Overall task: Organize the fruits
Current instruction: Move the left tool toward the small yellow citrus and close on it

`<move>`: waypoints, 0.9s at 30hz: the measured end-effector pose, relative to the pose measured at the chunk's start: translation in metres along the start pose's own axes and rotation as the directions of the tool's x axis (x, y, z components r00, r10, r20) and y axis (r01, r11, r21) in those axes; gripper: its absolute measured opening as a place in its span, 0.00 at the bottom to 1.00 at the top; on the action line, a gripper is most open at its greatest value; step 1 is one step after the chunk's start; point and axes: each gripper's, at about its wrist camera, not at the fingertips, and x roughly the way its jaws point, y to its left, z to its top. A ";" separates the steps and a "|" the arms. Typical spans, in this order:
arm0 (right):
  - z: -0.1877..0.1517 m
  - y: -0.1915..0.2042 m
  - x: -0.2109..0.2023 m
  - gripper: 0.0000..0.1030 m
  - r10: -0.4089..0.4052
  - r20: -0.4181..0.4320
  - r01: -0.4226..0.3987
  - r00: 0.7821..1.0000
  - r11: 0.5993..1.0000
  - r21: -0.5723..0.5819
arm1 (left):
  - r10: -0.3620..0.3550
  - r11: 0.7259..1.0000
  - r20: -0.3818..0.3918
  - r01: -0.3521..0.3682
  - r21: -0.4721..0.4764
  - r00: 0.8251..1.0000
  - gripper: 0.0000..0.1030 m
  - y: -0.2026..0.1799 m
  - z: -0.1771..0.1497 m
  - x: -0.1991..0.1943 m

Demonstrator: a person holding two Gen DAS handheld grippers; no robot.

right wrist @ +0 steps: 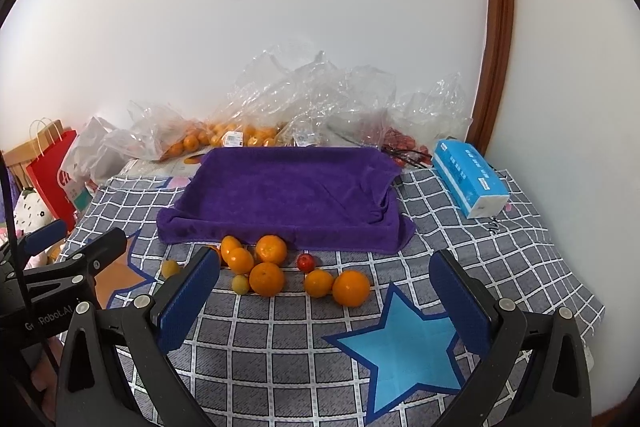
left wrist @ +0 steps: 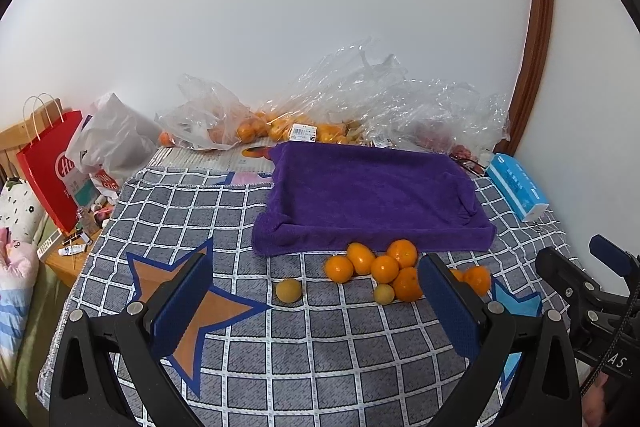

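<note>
Several oranges [left wrist: 384, 269] [right wrist: 267, 279] lie in a loose cluster on the checked cloth, just in front of a tray draped in a purple towel [left wrist: 372, 195] [right wrist: 280, 195]. Two small yellow-green fruits [left wrist: 288, 290] [left wrist: 384, 293] lie among them, and a small red fruit [right wrist: 306, 262] shows in the right wrist view. My left gripper [left wrist: 316, 311] is open and empty, hovering in front of the cluster. My right gripper [right wrist: 328, 303] is open and empty, to the right of it, with two oranges [right wrist: 351, 287] just ahead.
Clear plastic bags with more oranges [left wrist: 256, 129] [right wrist: 224, 139] lie against the back wall. A blue tissue box [left wrist: 516, 187] [right wrist: 468, 179] sits at the right. A red paper bag [left wrist: 52, 167] and clutter stand beyond the cloth's left edge.
</note>
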 end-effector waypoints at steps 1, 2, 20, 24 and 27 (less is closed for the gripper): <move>0.000 -0.001 0.003 1.00 0.000 -0.004 0.000 1.000 1.000 0.004 | 0.000 1.000 -0.001 0.000 0.000 1.000 1.00 0.000 0.000 0.002; 0.000 -0.001 0.006 1.00 0.001 -0.008 -0.001 1.000 1.000 0.008 | 0.000 1.000 -0.003 0.000 0.000 1.000 1.00 0.001 0.000 0.003; -0.008 -0.005 0.066 1.00 -0.005 -0.092 0.006 0.996 1.000 0.010 | 0.026 1.000 -0.078 -0.026 0.007 0.997 1.00 0.007 -0.006 0.056; -0.014 -0.009 0.082 1.00 -0.001 -0.128 0.004 0.992 1.000 0.023 | 0.031 1.000 -0.105 -0.031 -0.001 0.994 1.00 0.015 -0.010 0.069; -0.020 -0.012 0.094 1.00 0.004 -0.152 0.002 0.988 0.999 0.040 | 0.046 0.999 -0.116 -0.047 -0.003 0.992 1.00 0.021 -0.012 0.077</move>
